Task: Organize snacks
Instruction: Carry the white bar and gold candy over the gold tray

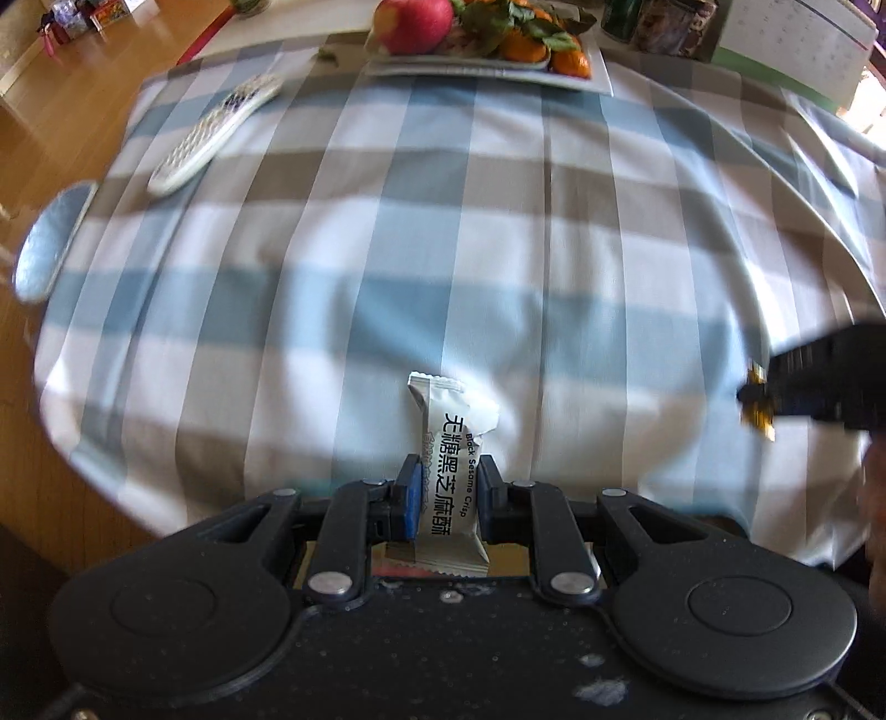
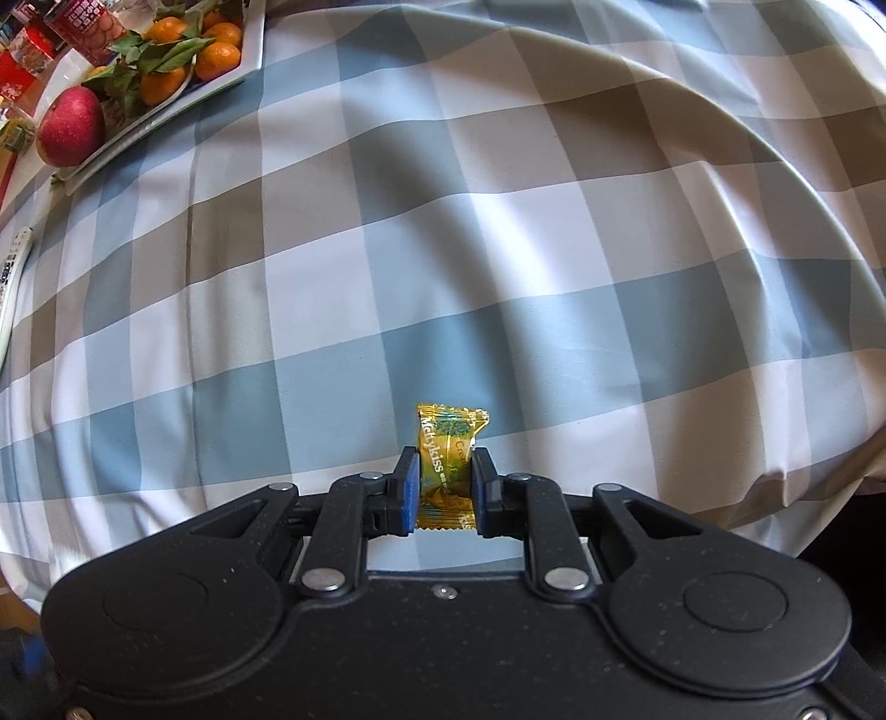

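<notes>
the left claw is clamped on a white sesame crisp packet, which stands on end between the blue pads, its top sticking out past the fingertips and its lower end tucked back toward the claw body. the right claw pinches a small gold candy the same way, the wrapper's crimped end poking out ahead of the tips. both hang above a bench draped in a blue, grey and white checked cloth. far ahead of the left claw sits a white tray with a red apple and leafy oranges; a remote control lies ahead and to its left. the right claw, candy in its tips, shows at the right edge of the left view.
</notes>
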The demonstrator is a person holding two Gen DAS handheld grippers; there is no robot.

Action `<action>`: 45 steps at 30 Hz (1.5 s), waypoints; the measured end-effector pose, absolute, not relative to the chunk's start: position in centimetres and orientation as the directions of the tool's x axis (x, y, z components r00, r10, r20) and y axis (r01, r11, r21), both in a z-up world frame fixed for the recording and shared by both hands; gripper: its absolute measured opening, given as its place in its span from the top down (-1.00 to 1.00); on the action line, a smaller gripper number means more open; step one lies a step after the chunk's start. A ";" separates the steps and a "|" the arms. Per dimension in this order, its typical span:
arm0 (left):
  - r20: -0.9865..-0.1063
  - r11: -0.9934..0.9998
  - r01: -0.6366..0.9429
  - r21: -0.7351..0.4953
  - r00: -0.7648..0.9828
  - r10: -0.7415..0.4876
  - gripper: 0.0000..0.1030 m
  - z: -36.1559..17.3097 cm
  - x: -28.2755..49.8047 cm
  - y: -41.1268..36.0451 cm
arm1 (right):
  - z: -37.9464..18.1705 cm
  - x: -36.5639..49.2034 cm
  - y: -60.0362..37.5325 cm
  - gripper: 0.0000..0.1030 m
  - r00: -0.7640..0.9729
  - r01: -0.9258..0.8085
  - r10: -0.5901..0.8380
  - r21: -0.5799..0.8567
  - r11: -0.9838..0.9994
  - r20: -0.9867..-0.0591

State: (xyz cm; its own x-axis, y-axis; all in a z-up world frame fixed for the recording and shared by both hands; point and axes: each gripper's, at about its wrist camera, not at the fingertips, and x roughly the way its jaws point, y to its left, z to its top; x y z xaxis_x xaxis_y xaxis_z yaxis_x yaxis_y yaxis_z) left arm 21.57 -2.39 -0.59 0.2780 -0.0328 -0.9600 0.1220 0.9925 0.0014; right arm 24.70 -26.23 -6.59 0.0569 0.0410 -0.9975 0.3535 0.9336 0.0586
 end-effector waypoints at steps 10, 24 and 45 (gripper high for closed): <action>-0.951 0.998 0.067 0.012 0.310 -0.010 0.63 -0.3 14.6 0.5 | -2.3 18.7 -25.6 0.48 0.251 0.300 0.136 0.211 0.930 -0.958; -0.946 0.993 0.114 0.022 0.325 -0.016 0.63 -1.9 8.2 -1.2 | -1.1 7.5 -25.4 0.48 0.370 0.277 0.221 0.335 0.901 -0.902; -0.952 0.994 0.112 0.013 0.305 -0.022 0.63 -4.4 9.5 0.3 | -1.6 5.0 -20.5 0.48 0.387 0.096 0.238 0.296 0.950 -0.891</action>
